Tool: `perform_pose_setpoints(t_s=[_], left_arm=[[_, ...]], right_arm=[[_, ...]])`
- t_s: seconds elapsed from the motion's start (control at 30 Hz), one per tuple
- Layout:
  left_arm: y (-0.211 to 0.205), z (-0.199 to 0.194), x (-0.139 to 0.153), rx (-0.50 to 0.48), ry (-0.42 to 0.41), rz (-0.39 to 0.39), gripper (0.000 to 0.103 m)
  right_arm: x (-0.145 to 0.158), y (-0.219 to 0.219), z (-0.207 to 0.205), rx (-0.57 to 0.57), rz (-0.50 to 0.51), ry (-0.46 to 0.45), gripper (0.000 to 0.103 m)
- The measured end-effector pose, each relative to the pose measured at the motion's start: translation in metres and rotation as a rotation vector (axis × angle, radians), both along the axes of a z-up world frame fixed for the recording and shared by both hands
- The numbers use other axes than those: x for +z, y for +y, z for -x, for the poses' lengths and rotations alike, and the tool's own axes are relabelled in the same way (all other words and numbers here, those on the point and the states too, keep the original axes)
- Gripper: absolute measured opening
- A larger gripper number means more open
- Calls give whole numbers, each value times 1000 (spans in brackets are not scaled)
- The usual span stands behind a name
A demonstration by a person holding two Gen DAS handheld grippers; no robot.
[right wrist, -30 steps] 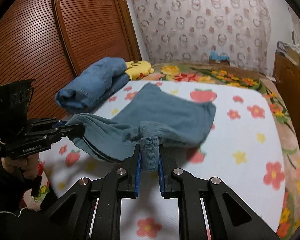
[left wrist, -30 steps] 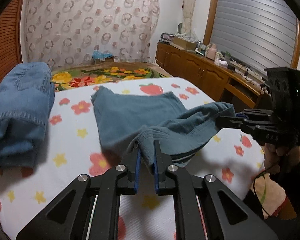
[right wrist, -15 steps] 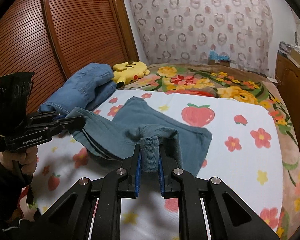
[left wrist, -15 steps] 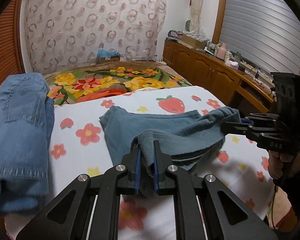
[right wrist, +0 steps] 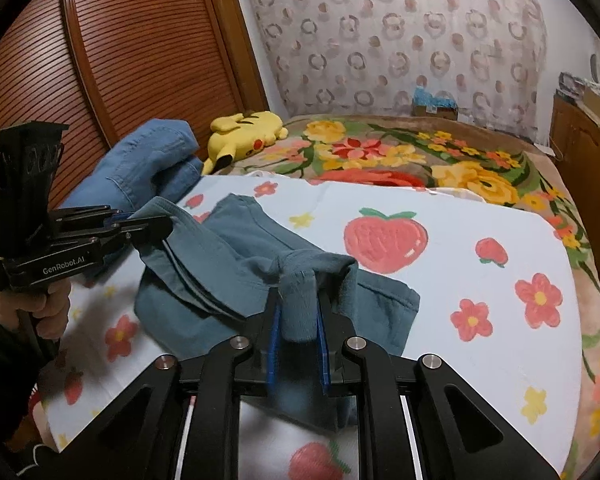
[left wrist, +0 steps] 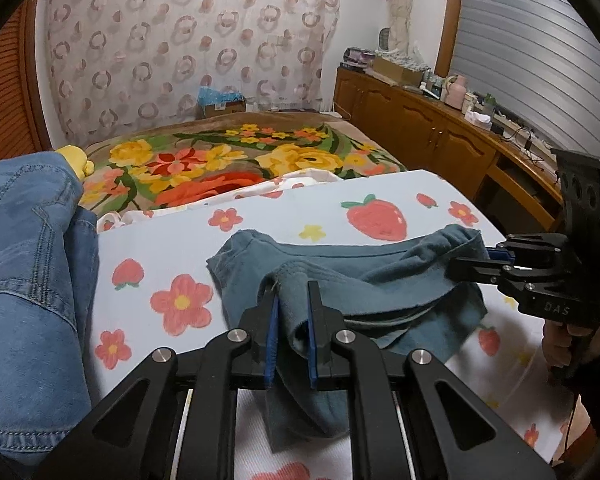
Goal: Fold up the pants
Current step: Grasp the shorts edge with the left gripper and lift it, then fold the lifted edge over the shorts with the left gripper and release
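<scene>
A pair of teal pants (left wrist: 364, 276) (right wrist: 236, 264) lies doubled over on a white sheet (left wrist: 172, 240) (right wrist: 480, 264) printed with flowers and strawberries. My left gripper (left wrist: 291, 292) is shut on one corner of the upper layer, a bunch of cloth hanging between its blue pads. It shows at the left of the right wrist view (right wrist: 162, 226). My right gripper (right wrist: 298, 284) is shut on the other corner and appears at the right of the left wrist view (left wrist: 466, 268). Between the two grippers the held edge is lifted off the lower layer.
Folded blue jeans (left wrist: 24, 272) (right wrist: 140, 164) lie at the left edge of the sheet. A yellow plush toy (right wrist: 246, 130) rests behind them on a floral blanket (left wrist: 228, 164). A wooden wardrobe (right wrist: 112, 64) stands at the left, wooden cabinets (left wrist: 432, 140) at the right.
Both grippers have carried the held edge forward over the lower layer toward the far side of the sheet. The fold is now shorter and the far edge of the pants is nearer.
</scene>
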State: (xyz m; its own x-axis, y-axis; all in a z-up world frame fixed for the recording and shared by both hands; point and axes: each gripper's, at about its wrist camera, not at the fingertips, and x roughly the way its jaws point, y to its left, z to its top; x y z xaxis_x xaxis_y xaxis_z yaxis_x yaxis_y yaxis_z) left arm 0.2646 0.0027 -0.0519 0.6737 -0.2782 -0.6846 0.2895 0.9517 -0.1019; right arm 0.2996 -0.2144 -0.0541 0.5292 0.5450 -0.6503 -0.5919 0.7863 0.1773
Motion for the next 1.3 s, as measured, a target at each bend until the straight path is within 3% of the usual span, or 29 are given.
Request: perform_pose_setpoints(t_s=[0.13, 0.27, 0.4, 0.73, 1.0, 1.3], left_arm=[[2, 1, 0, 28, -6, -31, 26], [9, 8, 2, 37, -15, -47, 48], [14, 16, -1, 27, 0, -56, 48], [23, 32, 0, 32, 5, -42, 48], [25, 39, -22, 21, 65, -61, 48], [17, 35, -21, -9, 68, -105, 48]], right_arm=[[7, 0, 4, 21, 0, -15, 22], [13, -4, 7, 8, 3, -34, 27], [15, -10, 13, -5, 11, -52, 37], [11, -16, 19, 13, 46, -28, 38], [-9, -2, 13, 66, 138, 37, 41], [-4, 15, -12, 75, 217, 0, 41]])
